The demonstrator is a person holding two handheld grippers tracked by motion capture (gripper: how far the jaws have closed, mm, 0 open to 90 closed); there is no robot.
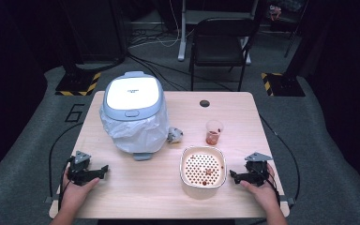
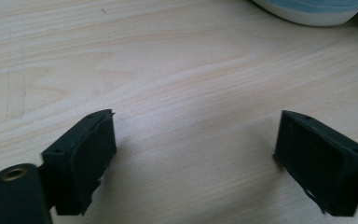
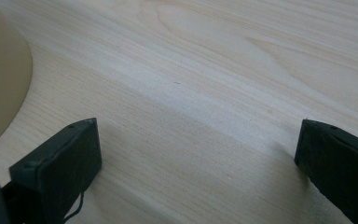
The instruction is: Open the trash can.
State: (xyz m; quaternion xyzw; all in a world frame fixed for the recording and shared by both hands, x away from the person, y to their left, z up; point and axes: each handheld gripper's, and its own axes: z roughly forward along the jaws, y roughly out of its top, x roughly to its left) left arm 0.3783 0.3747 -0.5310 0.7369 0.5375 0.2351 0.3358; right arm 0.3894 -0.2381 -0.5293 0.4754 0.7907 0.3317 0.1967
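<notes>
Strainer bowl (image 1: 203, 167) just left of right claw (image 1: 234, 176), apart.

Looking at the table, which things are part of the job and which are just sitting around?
Likely in the job: strainer bowl beside the right gripper, plastic cup, lidded bin, left gripper.
Lying about: crumpled wad, chair.

Both tongs, left (image 1: 104, 169) and right (image 1: 233, 176), flank strainer bowl (image 1: 203, 167).

The wooden table (image 1: 150, 187) carries a lidded bin (image 1: 133, 112), plastic cup (image 1: 213, 132), perforated bowl (image 1: 203, 167) and crumpled wad (image 1: 175, 135).
</notes>
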